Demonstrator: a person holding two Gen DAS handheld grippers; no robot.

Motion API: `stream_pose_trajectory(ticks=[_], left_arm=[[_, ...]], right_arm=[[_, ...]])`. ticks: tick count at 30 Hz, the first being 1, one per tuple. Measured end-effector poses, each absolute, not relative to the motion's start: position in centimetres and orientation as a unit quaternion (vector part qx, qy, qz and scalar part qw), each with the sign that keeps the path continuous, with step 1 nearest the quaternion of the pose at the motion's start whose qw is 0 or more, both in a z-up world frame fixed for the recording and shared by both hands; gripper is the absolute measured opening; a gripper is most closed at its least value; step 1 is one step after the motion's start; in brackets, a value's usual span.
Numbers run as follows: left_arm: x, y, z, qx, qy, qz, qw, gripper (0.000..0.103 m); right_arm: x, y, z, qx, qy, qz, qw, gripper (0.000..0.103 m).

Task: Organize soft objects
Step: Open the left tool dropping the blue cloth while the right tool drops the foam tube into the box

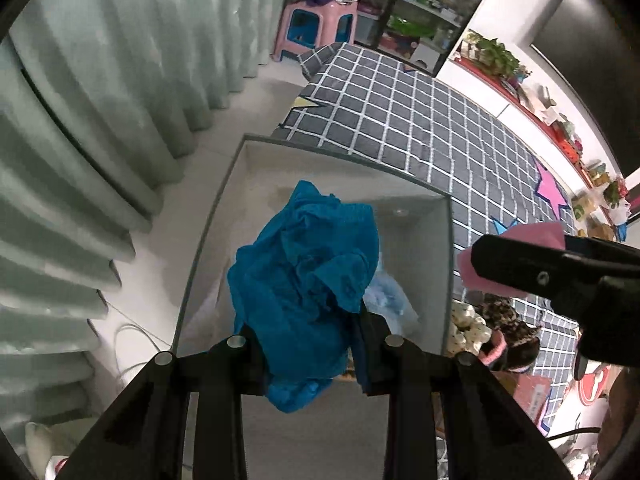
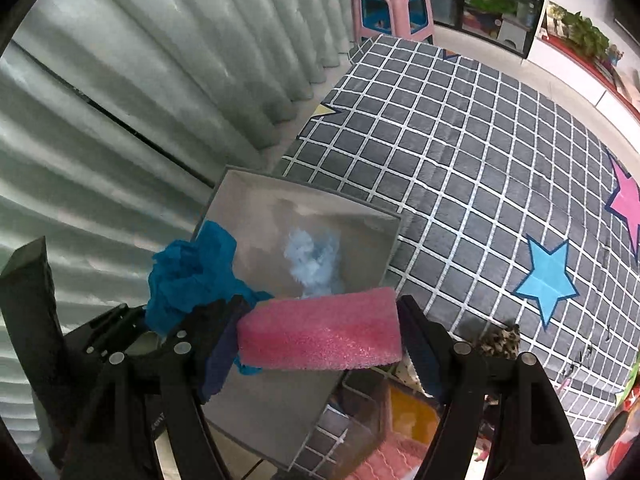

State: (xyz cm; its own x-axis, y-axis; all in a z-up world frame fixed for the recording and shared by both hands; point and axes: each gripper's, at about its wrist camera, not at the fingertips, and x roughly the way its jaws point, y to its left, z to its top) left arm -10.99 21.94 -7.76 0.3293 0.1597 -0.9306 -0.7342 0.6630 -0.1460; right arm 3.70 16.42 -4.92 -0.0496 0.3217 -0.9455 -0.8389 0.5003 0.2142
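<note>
My left gripper (image 1: pixel 308 344) is shut on a crumpled blue cloth (image 1: pixel 308 280) and holds it over the open grey box (image 1: pixel 448 248). In the right wrist view the cloth (image 2: pixel 188 276) hangs at the box's left rim. My right gripper (image 2: pixel 320 332) is shut on a pink sponge (image 2: pixel 320 330), held above the near side of the grey box (image 2: pixel 352 204). The sponge also shows in the left wrist view (image 1: pixel 532 236) at the box's right side. A pale blue fluffy item (image 2: pixel 316 264) lies inside the box; it also shows in the left wrist view (image 1: pixel 392 300).
The box stands at the edge of a grey checked rug (image 2: pixel 480 160) with star shapes. Pale green curtains (image 1: pixel 100 120) hang to the left. A pink stool (image 1: pixel 316 24) stands at the far end. A leopard-print item (image 1: pixel 504 320) and other soft items lie right of the box.
</note>
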Motion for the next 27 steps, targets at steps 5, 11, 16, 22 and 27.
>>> stream_pose_trajectory(ticks=[5, 11, 16, 22, 27], left_arm=[[-10.8, 22.5, -9.0, -0.290, 0.507, 0.298, 0.755, 0.033], [-10.5, 22.8, -10.1, -0.292, 0.517, 0.296, 0.748, 0.033], [-10.4, 22.9, -10.3, -0.293, 0.518, 0.298, 0.746, 0.033], [-10.5, 23.0, -10.4, -0.295, 0.520, 0.299, 0.743, 0.033], [-10.7, 23.0, -10.4, -0.296, 0.521, 0.299, 0.742, 0.035]], right_arm=[[4.0, 17.7, -6.2, -0.228, 0.583, 0.442, 0.643, 0.076], [4.0, 18.7, -7.2, -0.236, 0.587, 0.440, 0.637, 0.076], [3.9, 19.0, -7.6, -0.236, 0.590, 0.441, 0.634, 0.076], [3.8, 19.4, -8.0, -0.236, 0.593, 0.443, 0.630, 0.076], [3.9, 19.5, -8.0, -0.231, 0.596, 0.443, 0.628, 0.076]])
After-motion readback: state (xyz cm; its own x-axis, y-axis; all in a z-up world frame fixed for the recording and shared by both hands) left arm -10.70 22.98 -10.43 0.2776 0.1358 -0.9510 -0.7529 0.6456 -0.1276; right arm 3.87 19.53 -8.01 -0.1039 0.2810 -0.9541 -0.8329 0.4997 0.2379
